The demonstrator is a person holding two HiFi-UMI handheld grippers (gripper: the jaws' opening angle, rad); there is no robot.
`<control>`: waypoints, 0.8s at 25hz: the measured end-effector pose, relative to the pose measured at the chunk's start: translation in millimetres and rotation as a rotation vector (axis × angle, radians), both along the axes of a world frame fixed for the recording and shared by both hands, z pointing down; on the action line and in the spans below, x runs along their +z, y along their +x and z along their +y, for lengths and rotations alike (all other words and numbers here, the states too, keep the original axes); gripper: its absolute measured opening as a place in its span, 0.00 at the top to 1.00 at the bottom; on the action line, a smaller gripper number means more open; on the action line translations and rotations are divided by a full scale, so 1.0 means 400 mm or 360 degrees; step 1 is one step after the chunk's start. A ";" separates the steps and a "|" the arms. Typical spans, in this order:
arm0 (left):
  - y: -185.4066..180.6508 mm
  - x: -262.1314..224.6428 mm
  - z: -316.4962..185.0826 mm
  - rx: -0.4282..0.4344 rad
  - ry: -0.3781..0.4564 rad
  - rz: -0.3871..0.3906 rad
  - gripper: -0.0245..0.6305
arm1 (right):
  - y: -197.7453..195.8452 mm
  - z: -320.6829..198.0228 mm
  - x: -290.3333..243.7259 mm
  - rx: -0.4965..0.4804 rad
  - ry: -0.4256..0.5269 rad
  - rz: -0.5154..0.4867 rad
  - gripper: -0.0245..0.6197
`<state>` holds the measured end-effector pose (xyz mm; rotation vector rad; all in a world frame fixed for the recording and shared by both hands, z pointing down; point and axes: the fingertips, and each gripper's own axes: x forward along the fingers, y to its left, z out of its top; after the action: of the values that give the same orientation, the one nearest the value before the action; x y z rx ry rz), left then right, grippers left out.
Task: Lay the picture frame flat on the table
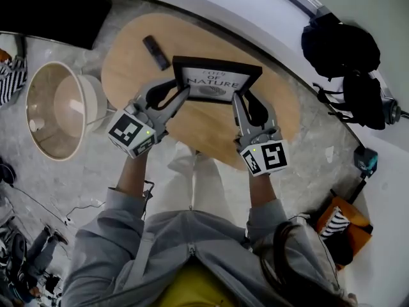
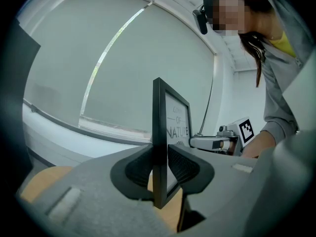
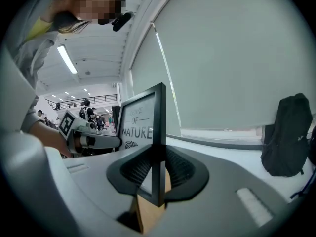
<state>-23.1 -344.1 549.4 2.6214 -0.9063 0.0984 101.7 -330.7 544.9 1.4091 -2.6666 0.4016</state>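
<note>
A black picture frame (image 1: 217, 78) with a print reading "OF NATURE" is held over the oval wooden table (image 1: 134, 56), its face turned toward me. My left gripper (image 1: 185, 92) is shut on its lower left edge and my right gripper (image 1: 237, 96) is shut on its lower right edge. In the left gripper view the frame's edge (image 2: 159, 127) stands upright, pinched by the left gripper (image 2: 159, 167). In the right gripper view the right gripper (image 3: 159, 168) clamps the opposite edge of the frame (image 3: 158, 127) the same way. The frame's bottom edge is hidden behind the jaws.
A small black oblong object (image 1: 156, 52) lies on the table behind the frame's left side. A white lampshade (image 1: 57, 107) stands off the table's left edge. A black backpack (image 1: 339, 47) rests at the far right, and an orange bag (image 1: 342, 226) sits on the floor.
</note>
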 end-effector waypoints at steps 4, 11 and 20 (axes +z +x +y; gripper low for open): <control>-0.004 0.127 -0.048 -0.0012 -0.0040 -0.0018 0.81 | -0.003 -0.053 0.132 0.0019 -0.0059 -0.0011 0.83; -0.004 0.339 -0.119 -0.0058 -0.0141 -0.0066 0.81 | -0.005 -0.126 0.353 0.0034 -0.0212 0.0014 0.83; -0.020 0.550 -0.178 -0.0078 -0.0383 -0.0132 0.81 | -0.023 -0.192 0.558 0.0020 -0.0440 0.0111 0.83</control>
<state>-31.1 -415.5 769.4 2.3861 -0.9240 0.2868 92.4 -407.5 768.1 1.3302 -2.4343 0.6795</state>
